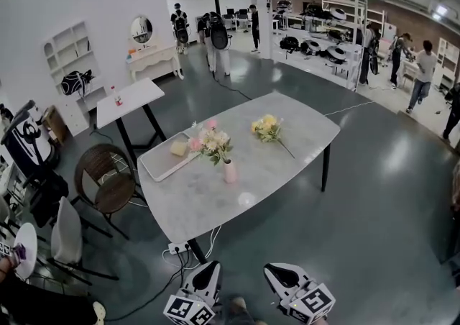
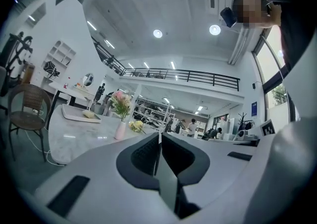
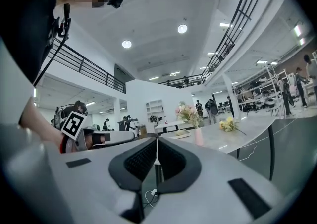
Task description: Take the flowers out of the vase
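Flowers [image 1: 213,142] upright in vase [image 1: 230,171], mid-frame on table [image 1: 287,165]; yellow bunch [image 1: 266,128] flat at its upper right. Left gripper [image 1: 208,267] and right gripper [image 1: 273,270] at bottom centre, short of table, jaws together, empty.

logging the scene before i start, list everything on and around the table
table: one, grey marble, mid-room
vase: one, pink, upright mid-table
flowers in vase: one bunch, pink and white
loose flowers: one bunch, yellow, lying on the table beyond the vase
tray: one, white, table's left edge
block: one, pale yellow, on the tray
chair: one, brown, left of the table
small table: one, white top, behind the chair
left gripper: one, white, jaws shut, empty, short of the table
right gripper: one, white, jaws shut, empty
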A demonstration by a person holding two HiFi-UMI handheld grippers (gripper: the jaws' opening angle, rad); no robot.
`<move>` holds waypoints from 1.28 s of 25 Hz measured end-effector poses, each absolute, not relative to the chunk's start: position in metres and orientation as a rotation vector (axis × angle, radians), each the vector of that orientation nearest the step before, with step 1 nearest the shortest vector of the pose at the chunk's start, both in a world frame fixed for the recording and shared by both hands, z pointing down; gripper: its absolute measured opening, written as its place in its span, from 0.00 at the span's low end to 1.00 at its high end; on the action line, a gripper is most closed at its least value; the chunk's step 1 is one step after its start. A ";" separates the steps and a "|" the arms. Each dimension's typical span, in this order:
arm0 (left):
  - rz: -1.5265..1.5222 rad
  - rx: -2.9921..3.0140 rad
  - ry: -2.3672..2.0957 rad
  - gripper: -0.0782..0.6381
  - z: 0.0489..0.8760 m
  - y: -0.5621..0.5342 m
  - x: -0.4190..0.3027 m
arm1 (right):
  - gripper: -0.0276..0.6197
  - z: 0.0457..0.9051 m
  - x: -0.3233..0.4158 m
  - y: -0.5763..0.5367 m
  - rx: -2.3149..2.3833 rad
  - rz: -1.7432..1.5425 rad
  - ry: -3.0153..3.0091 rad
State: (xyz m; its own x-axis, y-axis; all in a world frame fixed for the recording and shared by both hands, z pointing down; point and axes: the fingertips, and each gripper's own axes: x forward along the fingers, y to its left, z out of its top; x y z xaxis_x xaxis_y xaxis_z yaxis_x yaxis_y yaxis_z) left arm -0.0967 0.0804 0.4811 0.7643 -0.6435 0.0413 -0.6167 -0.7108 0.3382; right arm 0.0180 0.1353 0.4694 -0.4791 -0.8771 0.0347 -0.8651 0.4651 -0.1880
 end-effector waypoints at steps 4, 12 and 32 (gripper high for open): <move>-0.127 2.630 -0.963 0.15 0.483 0.054 -0.080 | 0.08 0.468 0.031 0.108 -1.564 -0.256 2.646; -0.136 2.637 -0.934 0.15 0.483 -0.017 -0.050 | 0.08 0.477 0.052 0.041 -1.587 -0.319 2.685; -0.073 2.606 -0.968 0.15 0.510 -0.154 -0.029 | 0.08 0.507 0.060 -0.123 -1.491 -0.364 2.811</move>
State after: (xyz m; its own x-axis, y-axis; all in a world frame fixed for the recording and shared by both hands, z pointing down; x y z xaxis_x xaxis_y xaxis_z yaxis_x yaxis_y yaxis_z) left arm -0.0294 -0.1537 0.5098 0.7640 -0.6407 0.0756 -0.6223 -0.7009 0.3486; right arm 0.0602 -0.1230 0.5065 -0.5651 -0.8095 0.1596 -0.8234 0.5412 -0.1707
